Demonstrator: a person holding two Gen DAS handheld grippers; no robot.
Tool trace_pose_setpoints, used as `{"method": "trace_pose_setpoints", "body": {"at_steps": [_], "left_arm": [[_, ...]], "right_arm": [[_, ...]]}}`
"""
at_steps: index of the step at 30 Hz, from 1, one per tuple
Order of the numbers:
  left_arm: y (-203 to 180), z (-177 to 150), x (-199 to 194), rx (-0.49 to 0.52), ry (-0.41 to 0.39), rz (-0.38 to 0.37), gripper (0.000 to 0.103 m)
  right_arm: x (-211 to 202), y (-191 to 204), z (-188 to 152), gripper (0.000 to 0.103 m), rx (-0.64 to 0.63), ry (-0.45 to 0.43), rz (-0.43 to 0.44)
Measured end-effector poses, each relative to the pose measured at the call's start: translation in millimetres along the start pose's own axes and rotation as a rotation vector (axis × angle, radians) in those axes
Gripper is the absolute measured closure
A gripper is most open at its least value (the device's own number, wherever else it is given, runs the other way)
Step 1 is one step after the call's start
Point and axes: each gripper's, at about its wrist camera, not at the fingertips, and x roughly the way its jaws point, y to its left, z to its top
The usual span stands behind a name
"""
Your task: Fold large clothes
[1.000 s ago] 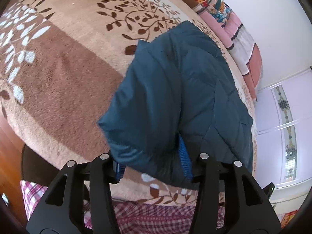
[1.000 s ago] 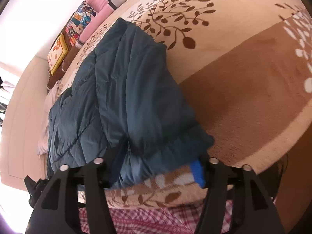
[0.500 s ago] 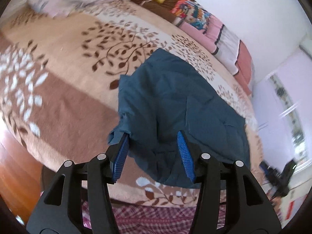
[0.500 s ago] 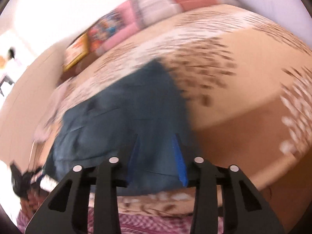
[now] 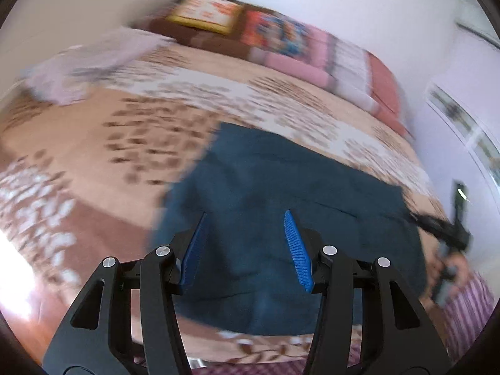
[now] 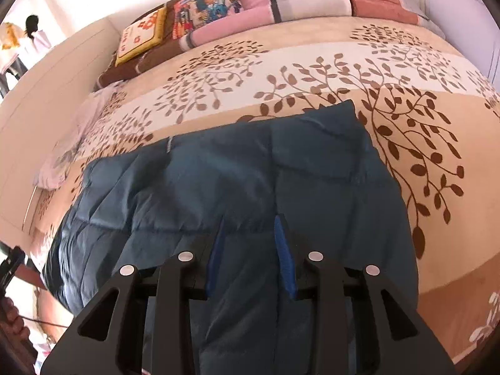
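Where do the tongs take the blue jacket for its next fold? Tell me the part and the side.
Probably the near edge of the blue jacket, approached low from the bed's near side. It lies flat on the bedspread, so only an edge gives the open left tongs and right tongs something to pinch, and that edge is closest.
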Motion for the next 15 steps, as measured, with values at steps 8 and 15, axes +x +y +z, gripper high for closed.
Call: {"method": "trace_pose_setpoints", "body": {"at_steps": [8,15], "left_arm": [[1,-4,93,0.052,0.236,0.079,0.053],[12,-14,113,0.034,0.26,0.065,0.051]], "right_arm": [[60,-25,31,0.069,0.125,0.068,-0.053],[101,-26,35,0.069,0.102,0.137,-0.061]]}}
